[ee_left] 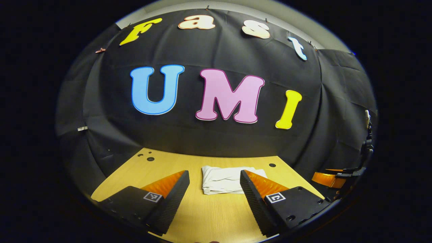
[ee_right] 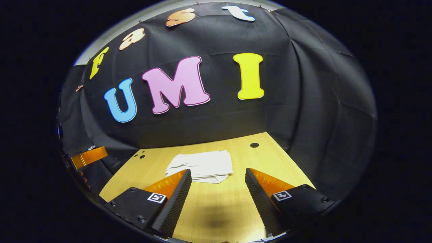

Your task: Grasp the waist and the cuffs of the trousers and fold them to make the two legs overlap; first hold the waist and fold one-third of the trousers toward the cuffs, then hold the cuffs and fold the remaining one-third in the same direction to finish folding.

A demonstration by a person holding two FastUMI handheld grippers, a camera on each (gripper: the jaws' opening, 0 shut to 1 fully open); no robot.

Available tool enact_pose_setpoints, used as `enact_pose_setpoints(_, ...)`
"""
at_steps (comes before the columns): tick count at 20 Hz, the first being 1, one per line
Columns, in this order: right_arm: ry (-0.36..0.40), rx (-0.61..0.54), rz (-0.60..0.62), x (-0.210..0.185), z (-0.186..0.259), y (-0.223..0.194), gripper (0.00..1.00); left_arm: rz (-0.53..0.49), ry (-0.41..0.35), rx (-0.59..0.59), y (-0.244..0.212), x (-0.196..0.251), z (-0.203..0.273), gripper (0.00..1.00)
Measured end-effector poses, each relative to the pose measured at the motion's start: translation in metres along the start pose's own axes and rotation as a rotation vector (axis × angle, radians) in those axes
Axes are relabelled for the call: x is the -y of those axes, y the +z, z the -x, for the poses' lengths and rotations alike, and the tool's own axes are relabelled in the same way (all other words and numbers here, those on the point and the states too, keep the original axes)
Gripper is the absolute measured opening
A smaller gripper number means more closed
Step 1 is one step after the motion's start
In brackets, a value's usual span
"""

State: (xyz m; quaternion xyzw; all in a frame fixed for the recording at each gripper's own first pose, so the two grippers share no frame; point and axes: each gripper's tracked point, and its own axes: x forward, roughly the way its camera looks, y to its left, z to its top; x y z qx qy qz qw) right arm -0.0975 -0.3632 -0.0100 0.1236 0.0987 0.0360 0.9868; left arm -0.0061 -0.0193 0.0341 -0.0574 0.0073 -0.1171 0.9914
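Observation:
White trousers (ee_left: pixel 225 179) lie folded into a small, compact bundle on the wooden table (ee_left: pixel 209 216), toward its far side. In the left gripper view my left gripper (ee_left: pixel 214 175) is open, held above the table short of the bundle, with nothing between its fingers. The right gripper view shows the same bundle of trousers (ee_right: pixel 201 165) ahead and slightly left. My right gripper (ee_right: pixel 218 172) is open too, raised over the near part of the table (ee_right: pixel 219 209) and touching nothing. The other gripper (ee_left: pixel 337 179) appears at the right edge of the left gripper view.
The table has round holes near its far corners (ee_left: pixel 272 165) (ee_right: pixel 254 145). Black cloth walls close the table's far side and both flanks. At the left edge of the right gripper view the other gripper (ee_right: pixel 88 157) is partly seen.

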Motion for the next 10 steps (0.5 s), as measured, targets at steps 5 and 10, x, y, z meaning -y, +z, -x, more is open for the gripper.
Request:
enact_pose_setpoints(5,0.038,-0.013,0.018,-0.022,0.010,-0.006,0.98,0.021,0.036,-0.012,-0.011,-0.018,0.020,0.96)
enact_pose_setpoints(10,0.066,-0.011,0.003,-0.047,0.011,-0.009,0.98,0.020,0.051,0.000,-0.023,-0.018,0.029,0.96)
